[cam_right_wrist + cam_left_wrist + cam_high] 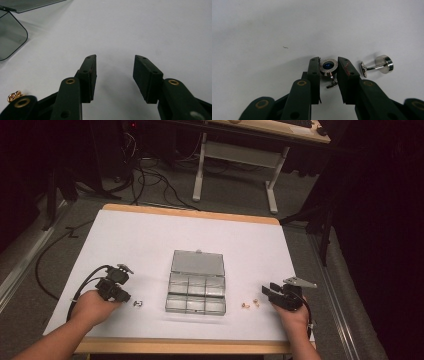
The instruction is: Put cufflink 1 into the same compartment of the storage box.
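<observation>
Left gripper (328, 68) clamps a blue-faced cufflink (328, 67) at the table's (150, 235) left front, face toward the camera, stem trailing back between the jaws. A second cufflink (377, 66) lies just right, axis crosswise. Box (196, 282) sits centre. Right gripper (115, 75) stands wide, holding nothing.

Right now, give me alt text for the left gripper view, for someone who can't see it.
The left gripper has its two black jaws closed around a round silver cufflink with a blue centre on a white table. A second silver cufflink lies on its side just beyond one jaw.
</observation>
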`<state>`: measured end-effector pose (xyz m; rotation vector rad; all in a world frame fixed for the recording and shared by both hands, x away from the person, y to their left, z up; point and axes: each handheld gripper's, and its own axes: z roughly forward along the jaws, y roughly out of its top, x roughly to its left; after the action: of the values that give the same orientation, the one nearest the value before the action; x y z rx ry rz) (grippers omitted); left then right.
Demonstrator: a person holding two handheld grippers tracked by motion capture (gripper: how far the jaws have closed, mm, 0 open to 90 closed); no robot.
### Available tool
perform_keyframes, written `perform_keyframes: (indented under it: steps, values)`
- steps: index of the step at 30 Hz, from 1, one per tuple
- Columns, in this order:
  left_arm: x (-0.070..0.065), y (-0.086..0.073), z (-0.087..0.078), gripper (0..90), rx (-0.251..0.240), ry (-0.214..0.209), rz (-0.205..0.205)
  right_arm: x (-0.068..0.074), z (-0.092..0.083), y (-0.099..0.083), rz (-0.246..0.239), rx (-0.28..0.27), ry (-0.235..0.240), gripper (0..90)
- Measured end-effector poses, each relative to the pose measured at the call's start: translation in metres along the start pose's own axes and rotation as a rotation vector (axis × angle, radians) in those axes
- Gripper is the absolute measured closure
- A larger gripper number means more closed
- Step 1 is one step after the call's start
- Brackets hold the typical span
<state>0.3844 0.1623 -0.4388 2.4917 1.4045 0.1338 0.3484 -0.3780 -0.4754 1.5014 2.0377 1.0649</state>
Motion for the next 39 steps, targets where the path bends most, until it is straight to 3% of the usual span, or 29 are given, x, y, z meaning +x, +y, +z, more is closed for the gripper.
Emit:
perform_keyframes:
  steps: [10, 16, 39]
  values:
    - [0.0, 0.005, -0.027, 73.6, -0.04, -0.017, 0.008, 0.0, 0.0, 0.0, 0.0, 0.001, 0.002, 54.4]
    - [-0.002, 0.008, -0.035, 73.5, -0.047, -0.027, 0.007, 0.0, 0.0, 0.0, 0.003, 0.005, 0.001, 54.4]
    - [-0.038, 0.033, -0.051, 73.6, -0.062, -0.068, 0.093, -0.001, 0.001, 0.0, 0.004, 0.002, 0.009, 54.3]
